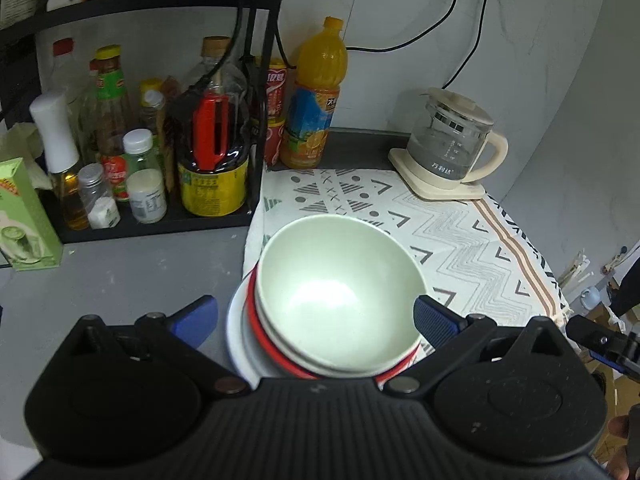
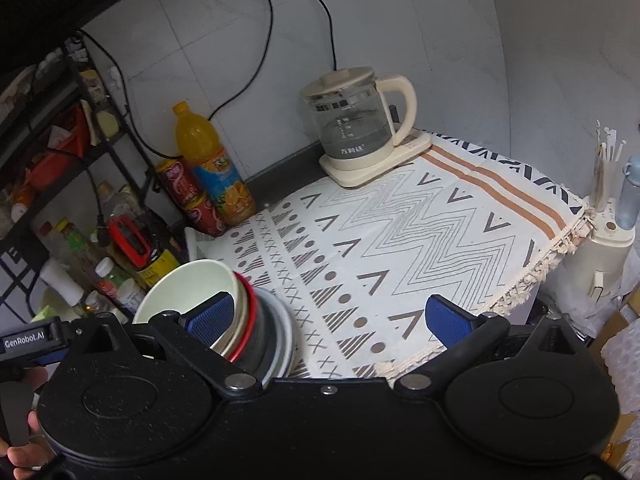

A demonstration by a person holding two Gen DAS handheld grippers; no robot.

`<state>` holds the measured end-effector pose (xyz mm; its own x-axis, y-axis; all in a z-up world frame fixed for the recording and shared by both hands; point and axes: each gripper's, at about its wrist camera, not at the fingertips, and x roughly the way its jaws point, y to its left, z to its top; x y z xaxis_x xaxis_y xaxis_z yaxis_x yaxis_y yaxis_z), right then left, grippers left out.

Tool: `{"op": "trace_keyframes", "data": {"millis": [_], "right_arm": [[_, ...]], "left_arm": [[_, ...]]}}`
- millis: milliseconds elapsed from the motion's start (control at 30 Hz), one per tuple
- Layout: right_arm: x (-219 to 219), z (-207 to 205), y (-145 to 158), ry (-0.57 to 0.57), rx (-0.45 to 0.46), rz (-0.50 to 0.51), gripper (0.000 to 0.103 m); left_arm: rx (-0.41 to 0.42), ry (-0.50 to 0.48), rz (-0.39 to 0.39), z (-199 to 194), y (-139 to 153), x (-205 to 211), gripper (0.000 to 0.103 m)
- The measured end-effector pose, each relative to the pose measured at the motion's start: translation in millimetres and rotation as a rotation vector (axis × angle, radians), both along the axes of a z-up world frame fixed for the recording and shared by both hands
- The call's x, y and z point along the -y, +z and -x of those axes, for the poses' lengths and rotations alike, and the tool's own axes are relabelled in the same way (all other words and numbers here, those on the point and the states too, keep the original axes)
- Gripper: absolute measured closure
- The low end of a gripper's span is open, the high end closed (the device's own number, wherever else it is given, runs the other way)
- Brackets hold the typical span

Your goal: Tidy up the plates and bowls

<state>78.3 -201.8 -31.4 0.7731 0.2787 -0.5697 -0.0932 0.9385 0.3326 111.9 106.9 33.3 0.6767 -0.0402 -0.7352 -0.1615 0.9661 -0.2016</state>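
Seen from the left wrist, the left gripper (image 1: 316,318) has its jaws spread wide on either side of a pale green bowl (image 1: 336,292), the blue pads (image 1: 434,322) clear of the rim and pinching nothing. That bowl sits on top of a stack: under it a white bowl with a red rim (image 1: 262,334), and at the bottom a white plate (image 1: 238,344). The stack rests at the left edge of a patterned cloth (image 1: 460,236), partly over the grey counter (image 1: 120,276). Behind stand an orange juice bottle (image 1: 316,100), a glass kettle (image 1: 452,144) on its cream base, and a black rack (image 1: 160,220) of condiment bottles.

From the right wrist, the right gripper (image 2: 330,318) also has its jaws wide apart and holds nothing. The stack lies at its left, the green bowl (image 2: 184,288) partly hidden behind the left finger (image 2: 212,318). The cloth (image 2: 400,240) spreads ahead, with the kettle (image 2: 356,124) at the far corner and the juice bottle (image 2: 212,164) beside two red cans (image 2: 192,200).
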Motion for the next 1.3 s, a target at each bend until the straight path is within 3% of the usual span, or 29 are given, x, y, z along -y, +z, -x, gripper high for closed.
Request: {"op": "trace_keyframes", "data": {"millis": [433,1300], "right_arm": [[-23,49,14,0.05,0.033,0.076,0.0],[-66,118,19,0.155,0.063,0.148,0.0]], "left_arm": [[0.03,-0.023,-0.036,65,23,-15,0.0],[0.101,0.053,-0.068,173,32,-64,0.0]]}}
